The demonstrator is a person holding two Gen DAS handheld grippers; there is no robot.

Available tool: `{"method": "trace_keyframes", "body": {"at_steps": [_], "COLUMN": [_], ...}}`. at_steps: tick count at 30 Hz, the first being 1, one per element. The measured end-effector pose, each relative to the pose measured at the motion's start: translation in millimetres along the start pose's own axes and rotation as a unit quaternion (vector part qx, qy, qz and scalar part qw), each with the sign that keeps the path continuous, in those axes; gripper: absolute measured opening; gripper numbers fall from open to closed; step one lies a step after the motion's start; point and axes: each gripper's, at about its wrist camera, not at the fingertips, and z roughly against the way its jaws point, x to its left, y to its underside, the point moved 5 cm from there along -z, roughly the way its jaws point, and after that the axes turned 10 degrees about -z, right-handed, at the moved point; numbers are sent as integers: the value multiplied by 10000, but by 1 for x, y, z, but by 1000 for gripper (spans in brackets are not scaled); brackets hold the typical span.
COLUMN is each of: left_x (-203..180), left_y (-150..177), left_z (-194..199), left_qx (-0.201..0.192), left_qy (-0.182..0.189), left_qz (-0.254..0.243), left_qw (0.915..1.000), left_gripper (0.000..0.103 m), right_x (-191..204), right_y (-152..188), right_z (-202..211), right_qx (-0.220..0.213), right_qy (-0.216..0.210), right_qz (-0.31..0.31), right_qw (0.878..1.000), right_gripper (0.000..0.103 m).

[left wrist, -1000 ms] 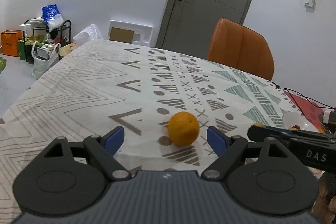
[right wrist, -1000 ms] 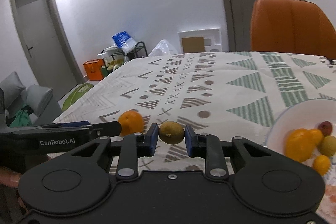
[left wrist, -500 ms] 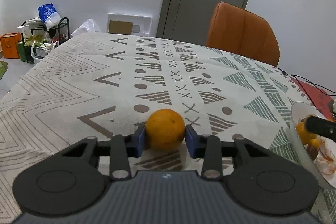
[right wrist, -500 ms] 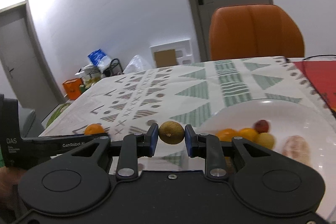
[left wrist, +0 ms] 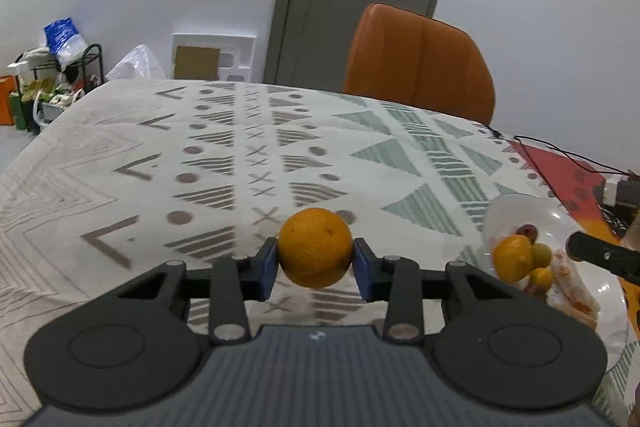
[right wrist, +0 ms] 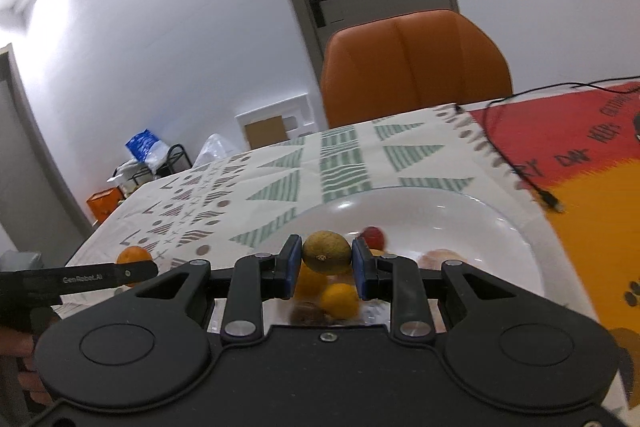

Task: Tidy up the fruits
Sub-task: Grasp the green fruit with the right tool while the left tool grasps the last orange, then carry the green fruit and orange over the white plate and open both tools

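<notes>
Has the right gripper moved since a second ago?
Yes. The right gripper, shut on the kiwi, has swung toward the white plate: its tips, earlier over the tablecloth beside it, are now over the plate.

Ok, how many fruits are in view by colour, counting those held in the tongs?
Orange: 3, held orange in left tongs, large orange and small orange in the bowl
Greenish-brown: 2, kiwi-like fruit in right tongs, green fruit in bowl
Red: 1, red fruit in bowl
Total: 6, leaving out an unclear pale piece in the bowl
</notes>
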Motion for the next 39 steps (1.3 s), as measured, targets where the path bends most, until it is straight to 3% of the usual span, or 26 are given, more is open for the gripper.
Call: {"method": "trace_keyframes", "body": {"at_steps": [22, 30, 39], "left_x": [-93, -120, -141], "left_y": [-20, -20, -13], "left_z": [4, 4, 6], "left_qx": [-120, -114, -32], "left_qy": [432, 629, 964], "left_qz": [-653, -865, -1050], "left_qw": [9969, 9942, 9898], "left_gripper": [38, 38, 38], "right_x": [-71, -83, -87], "right_y": [-3, -7, -5], "right_z": [32, 36, 42], "right_qx": [-315, -485, -506], "right_qy": [178, 269, 317], "right_qz": [-620, -721, -779], "right_qw": [9974, 9959, 9952], "right_gripper": [26, 40, 41]}}
